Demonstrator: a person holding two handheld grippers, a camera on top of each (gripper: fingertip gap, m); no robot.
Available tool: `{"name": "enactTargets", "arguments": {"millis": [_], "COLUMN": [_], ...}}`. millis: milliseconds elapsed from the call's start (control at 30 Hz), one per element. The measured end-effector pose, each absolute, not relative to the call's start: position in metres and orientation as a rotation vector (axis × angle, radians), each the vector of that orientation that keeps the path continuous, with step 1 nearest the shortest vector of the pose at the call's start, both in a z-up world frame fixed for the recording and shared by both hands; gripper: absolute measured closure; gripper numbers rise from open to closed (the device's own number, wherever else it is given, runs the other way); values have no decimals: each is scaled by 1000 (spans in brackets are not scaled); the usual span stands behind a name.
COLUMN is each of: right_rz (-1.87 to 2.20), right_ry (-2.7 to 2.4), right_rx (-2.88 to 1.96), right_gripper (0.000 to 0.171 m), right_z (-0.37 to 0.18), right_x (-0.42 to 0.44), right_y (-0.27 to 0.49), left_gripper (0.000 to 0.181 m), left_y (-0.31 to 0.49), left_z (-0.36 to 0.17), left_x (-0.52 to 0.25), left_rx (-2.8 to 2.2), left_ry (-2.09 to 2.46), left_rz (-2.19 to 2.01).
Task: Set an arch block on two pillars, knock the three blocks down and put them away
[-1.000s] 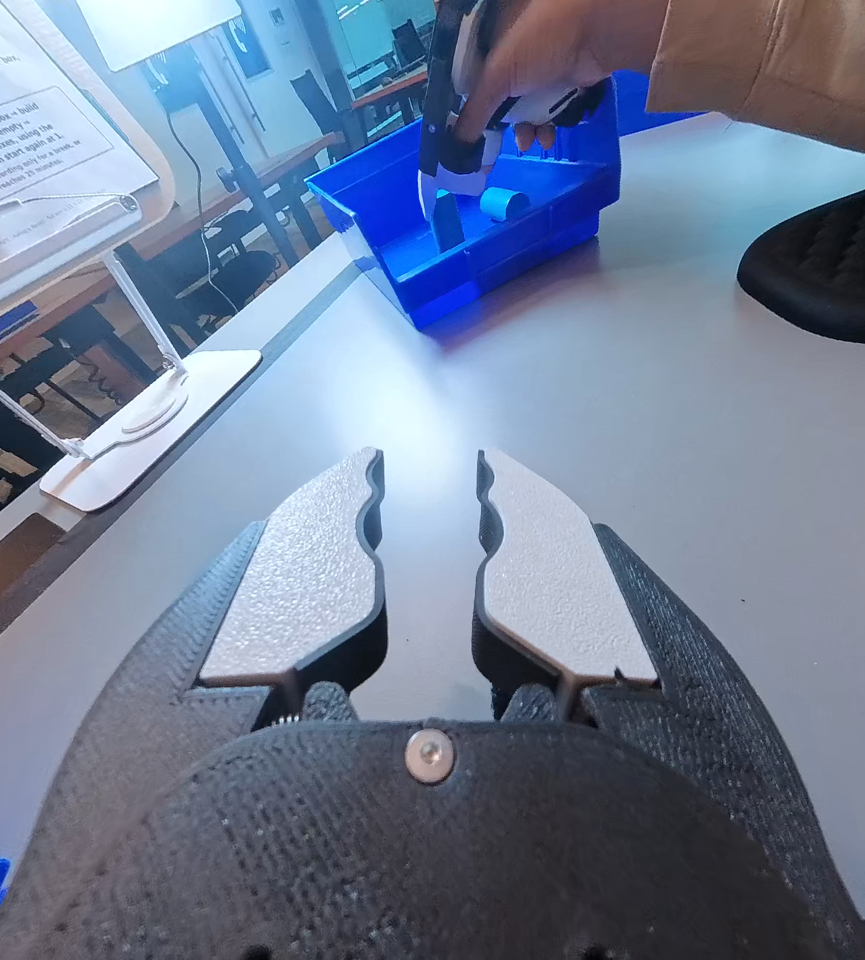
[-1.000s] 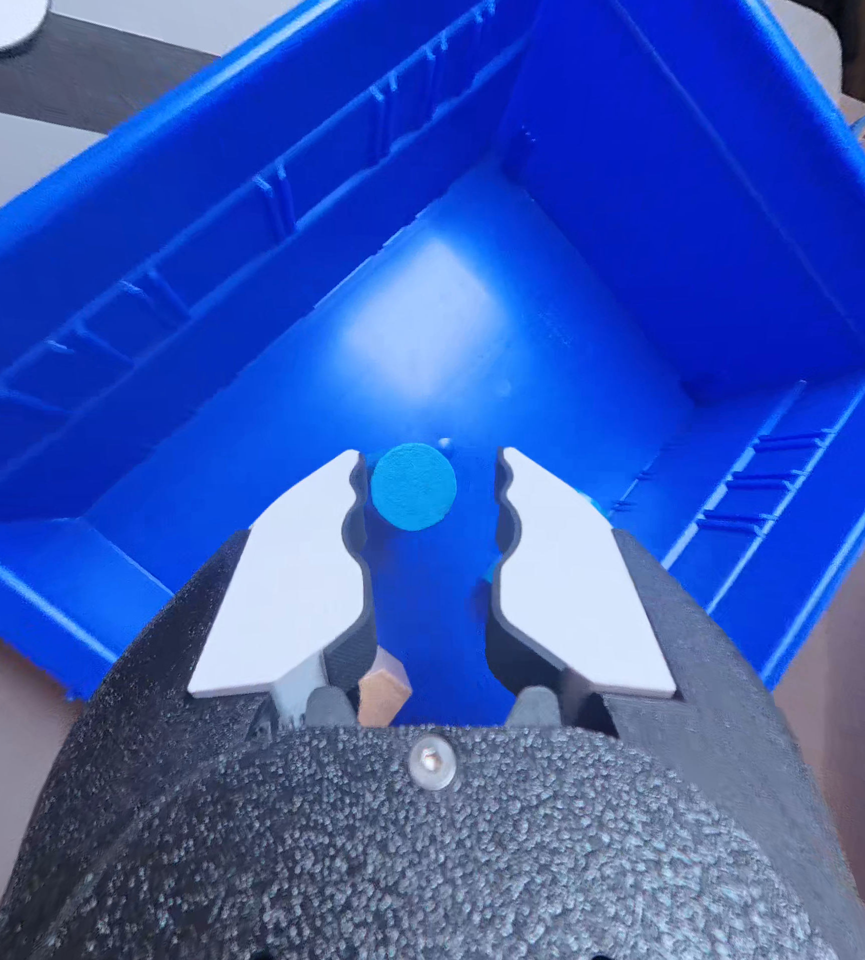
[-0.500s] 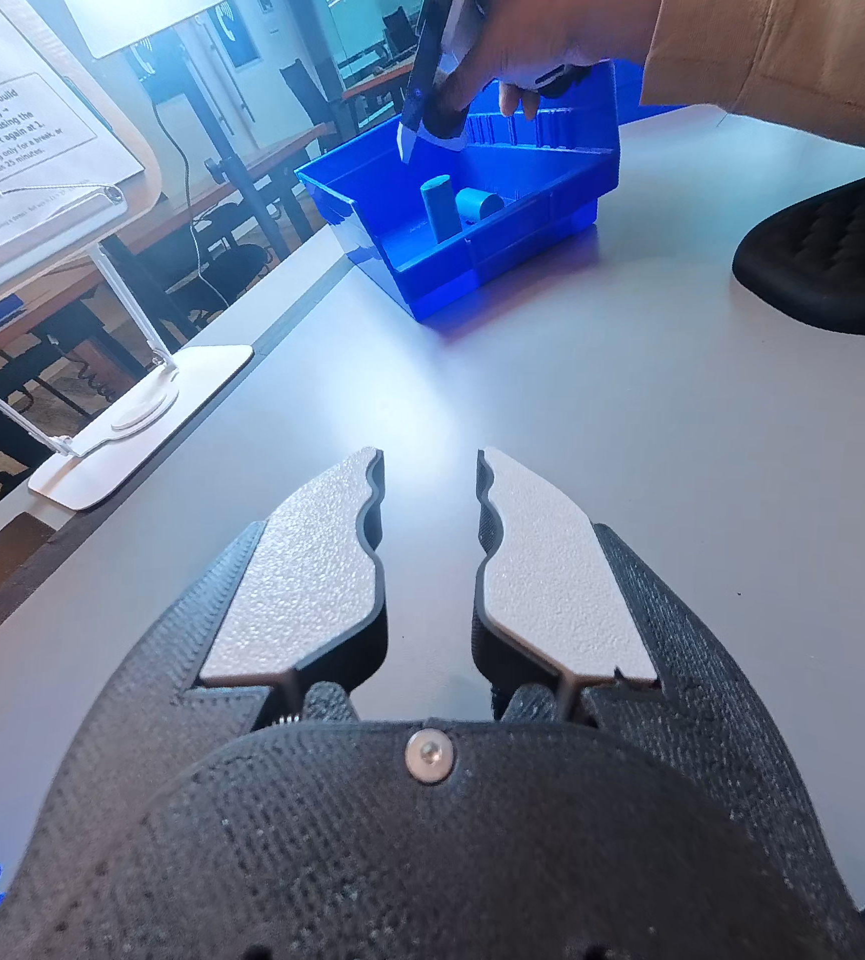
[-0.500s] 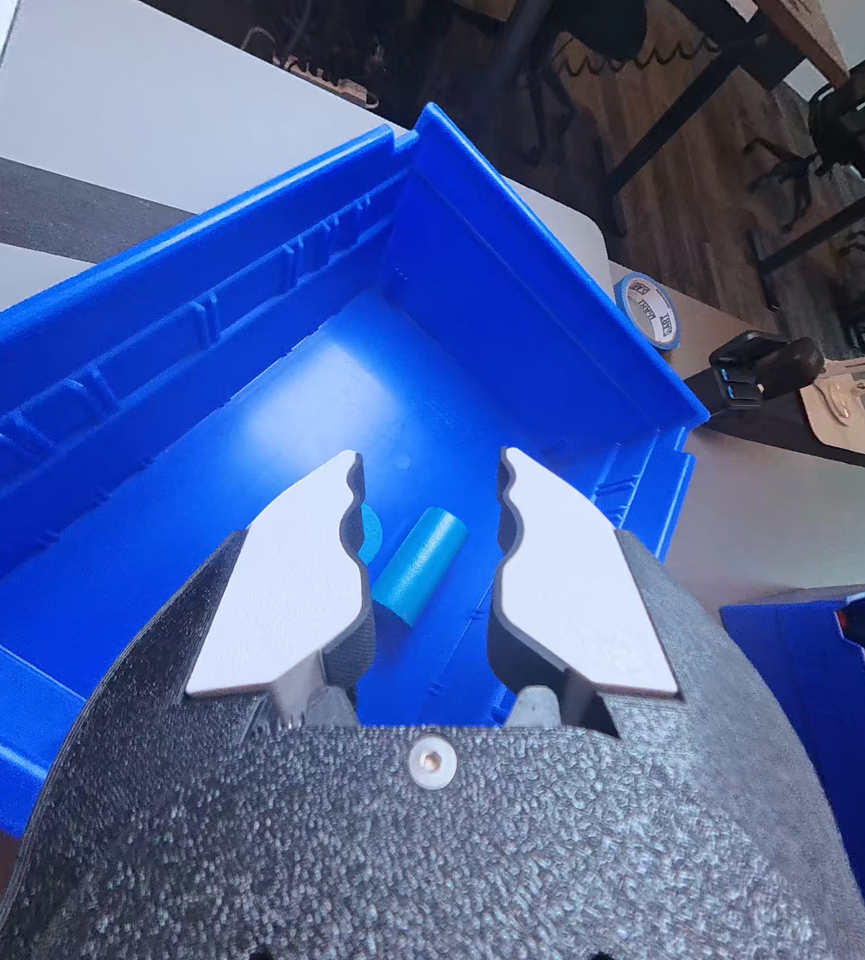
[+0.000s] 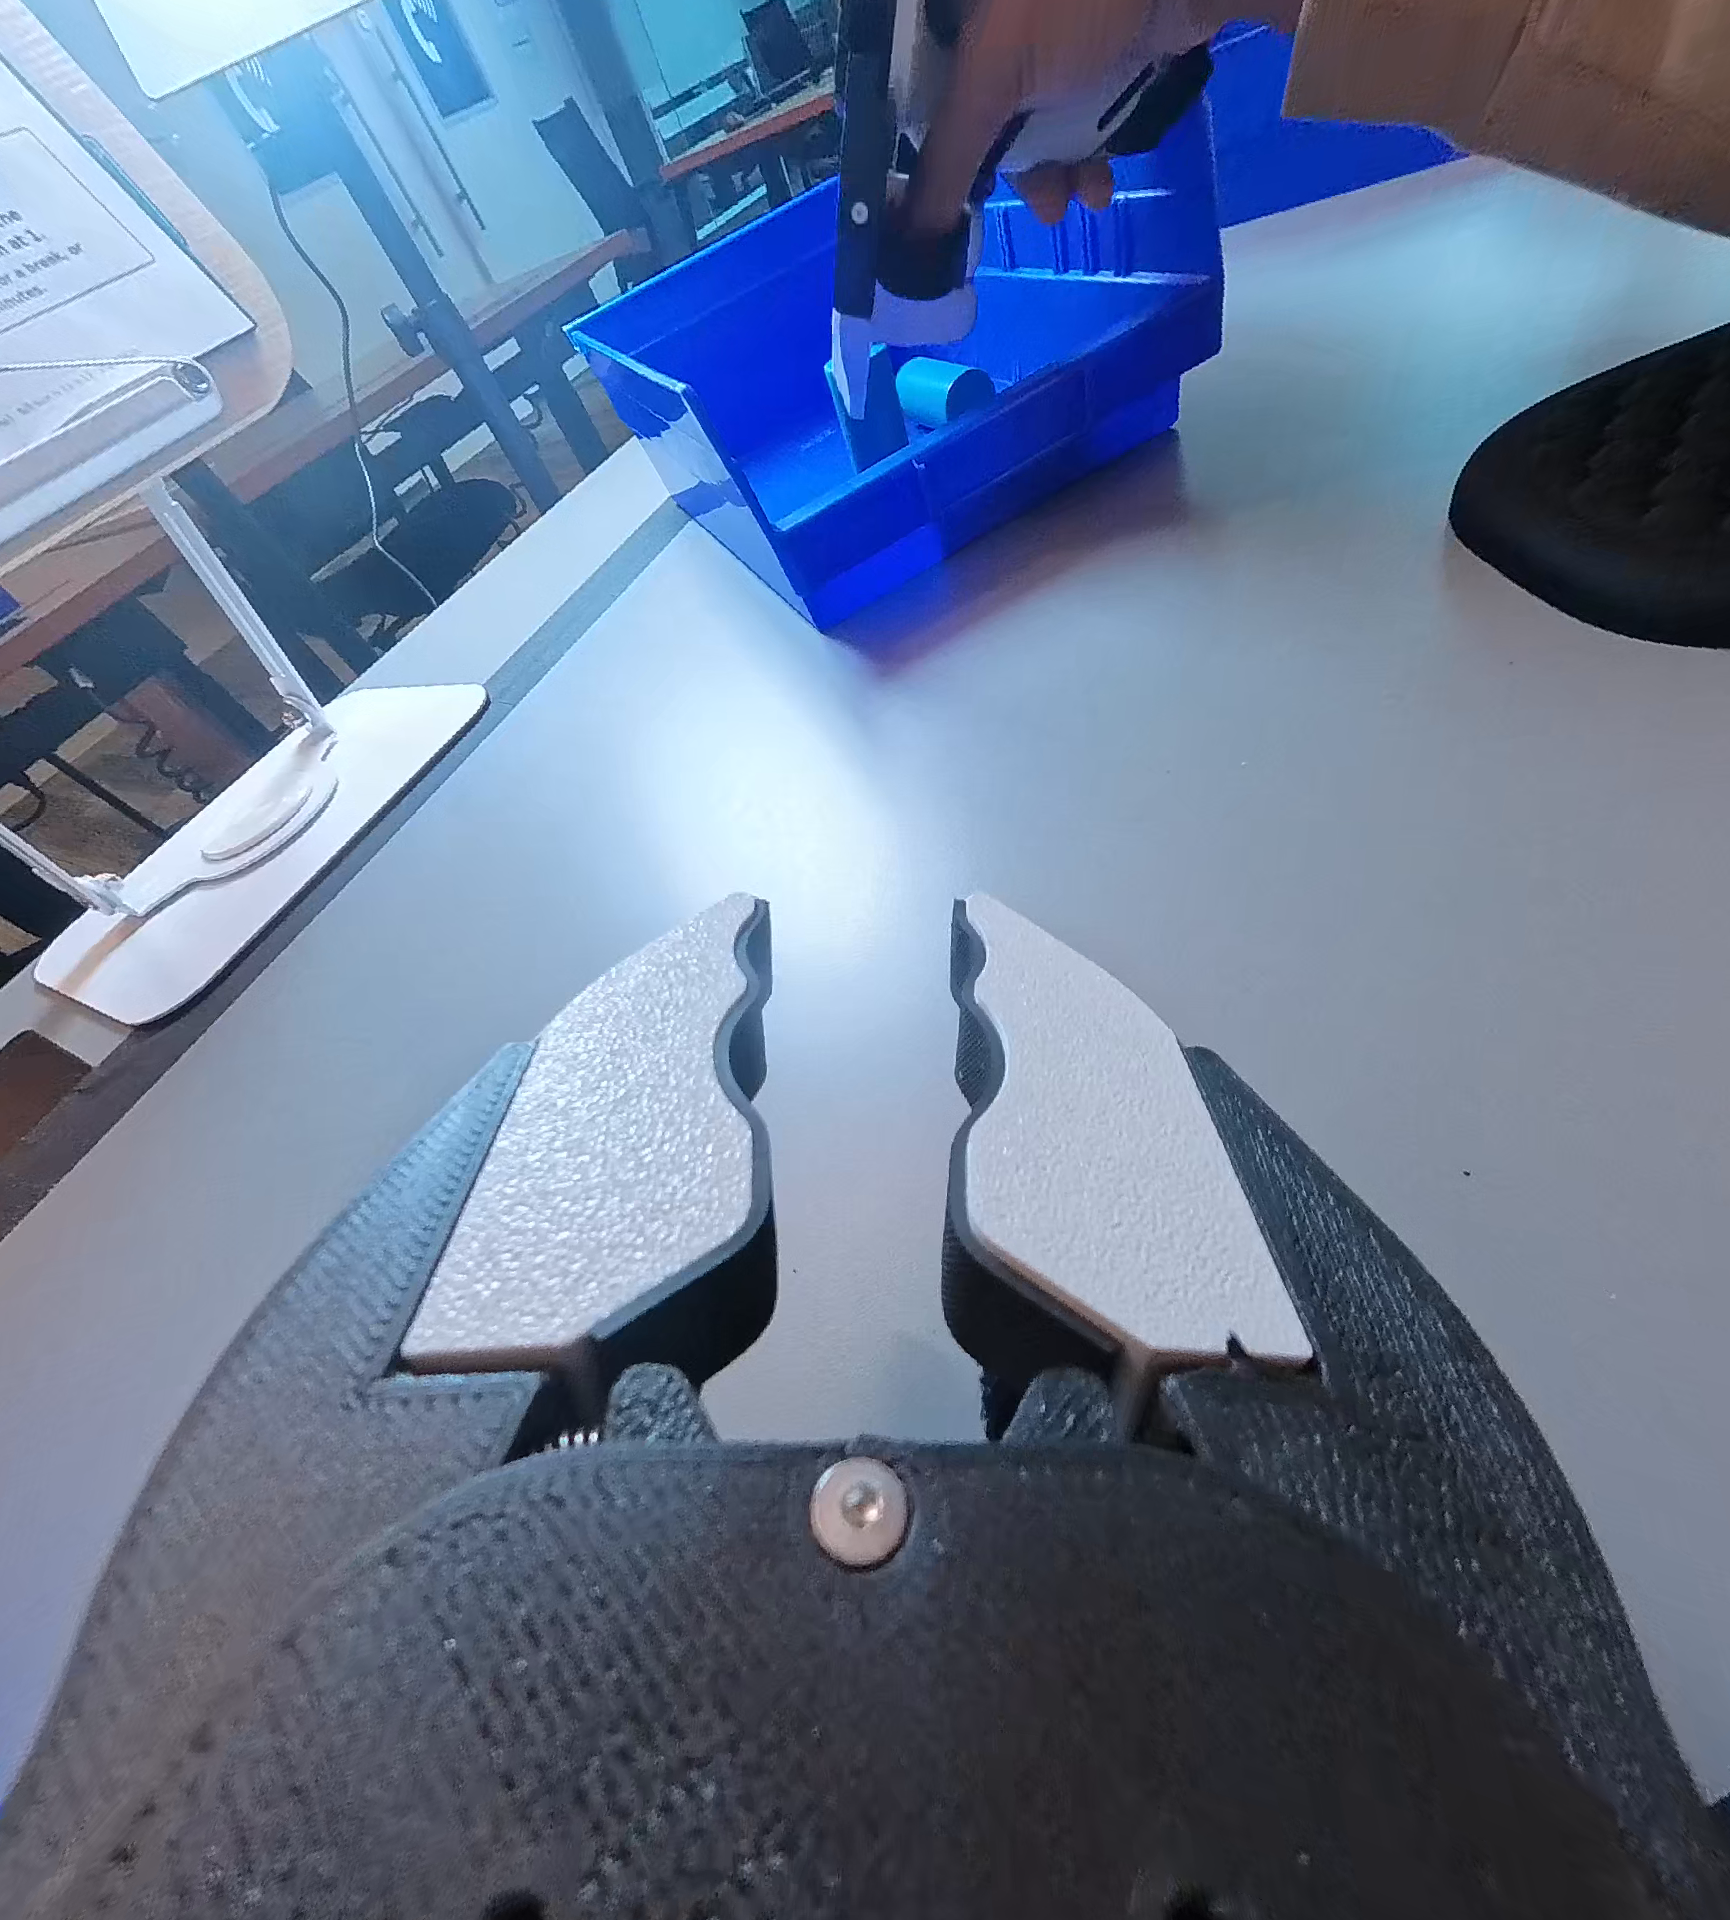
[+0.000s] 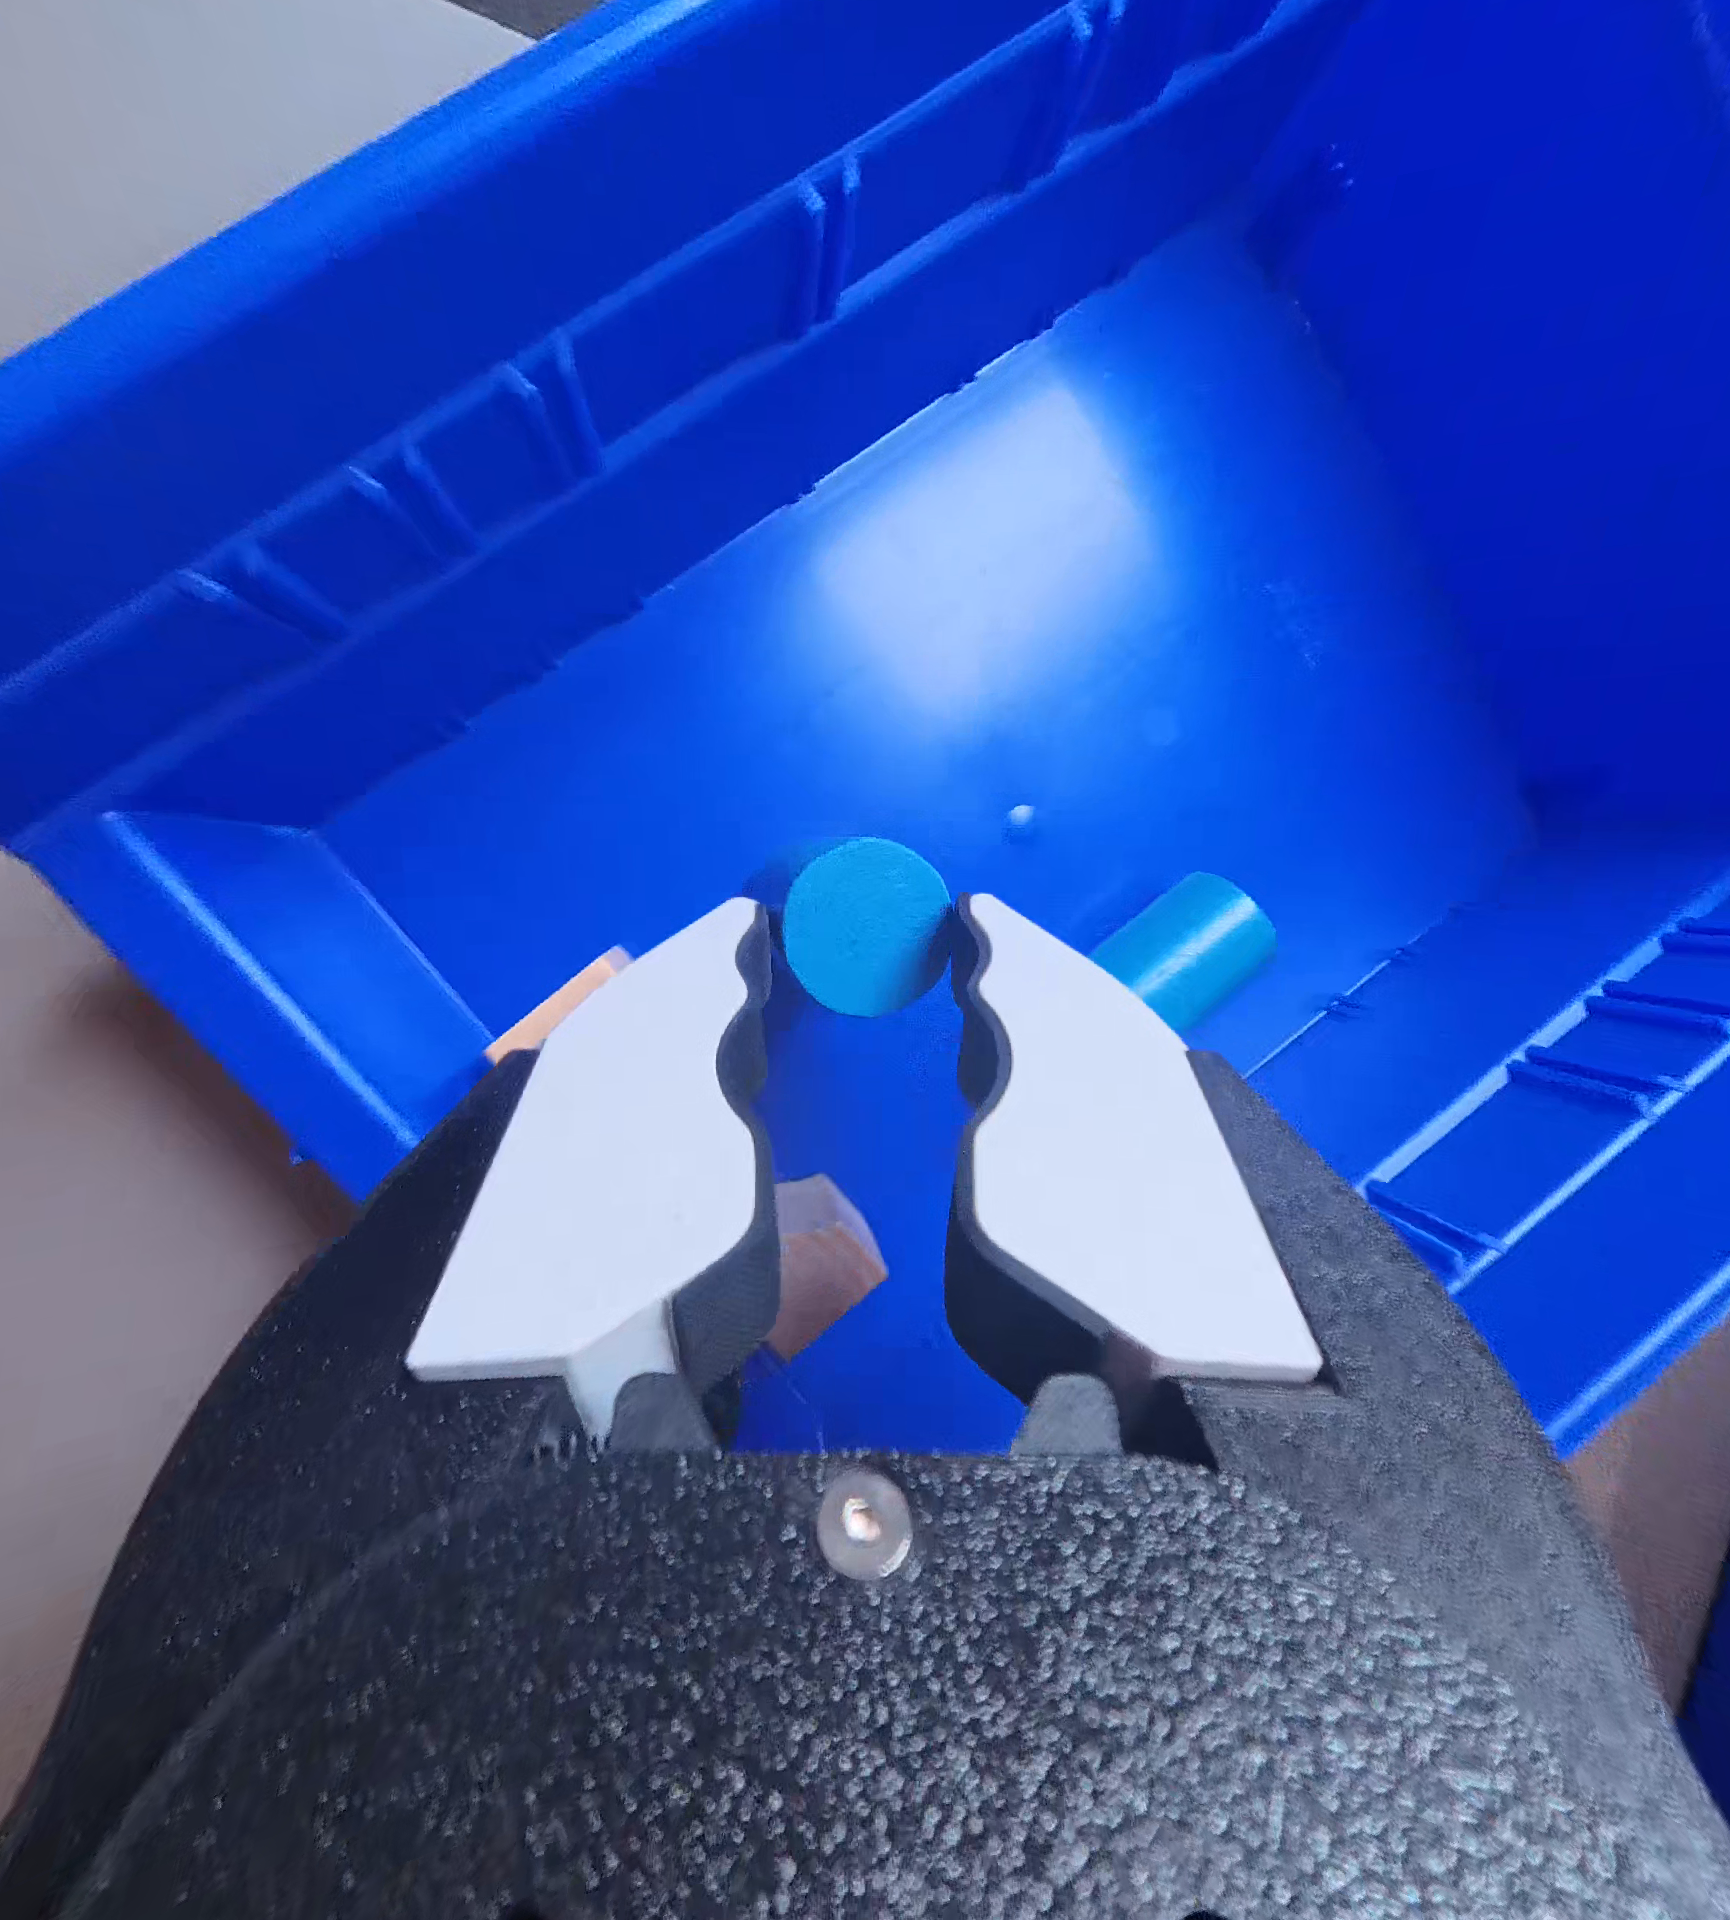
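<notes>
Largest first, we list the grey bench (image 5: pixel 1204 831), which carries everything below. On its far part stands the blue bin (image 5: pixel 1048 436), one low end turned toward the left wrist view; its ribbed side walls and glossy floor fill the right wrist view (image 6: pixel 632 436). Beside the bin, at the bench's right edge, lies a black textured pad (image 5: pixel 1671 478). At the left edge we note a white stand base (image 5: pixel 258 852) holding a printed sheet.

Next, our left gripper (image 5: pixel 859 925) hangs low over bare bench, its fingers (image 5: pixel 622 1143) moderately apart with nothing between them.

Our right gripper (image 6: pixel 861 914), gripped by a hand (image 5: pixel 1027 83) in a tan sleeve, points down into the bin. Its fingers (image 6: pixel 1100 1143) close narrowly on either side of the upright teal pillar (image 6: pixel 863 925); both tips sit against its round top face. From the left wrist view this pillar (image 5: pixel 876 416) stands on the bin floor near the low end.

Smaller, a second teal pillar (image 6: pixel 1188 961) lies on its side on the bin floor, just right of the first (image 5: pixel 944 390).

Smallest, a tan block (image 6: pixel 825 1247) shows in part behind the right gripper's fingers; we cannot tell its shape.
</notes>
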State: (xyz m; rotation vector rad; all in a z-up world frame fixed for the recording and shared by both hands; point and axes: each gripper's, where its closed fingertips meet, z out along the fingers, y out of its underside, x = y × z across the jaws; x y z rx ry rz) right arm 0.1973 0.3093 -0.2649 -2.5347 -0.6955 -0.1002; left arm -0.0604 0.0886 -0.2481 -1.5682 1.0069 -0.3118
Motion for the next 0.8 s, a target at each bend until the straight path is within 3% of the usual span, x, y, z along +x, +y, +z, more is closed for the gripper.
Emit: {"name": "enactTargets", "arguments": {"millis": [233, 400, 667, 800], "right_rz": [76, -314, -528, -454], "right_ry": [-712, -583, -529, -572], "right_rx": [-2577, -2456, -2329, -2363], "right_gripper": [135, 129, 130, 154], "right_z": [-258, -252, -234, -242], "right_x": [191, 234, 253, 243], "right_y": [296, 331, 346, 342], "left_gripper": [148, 149, 149, 149], "left_y": [88, 88, 88, 87], "left_z": [-251, -255, -256, -257], "left_x": [-59, -58, -58, -57], "left_rx": [-1575, -1584, -1589, -1590], "left_ry": [1023, 1034, 1040, 1049], "left_rz": [-317, -318, -317, -315]}}
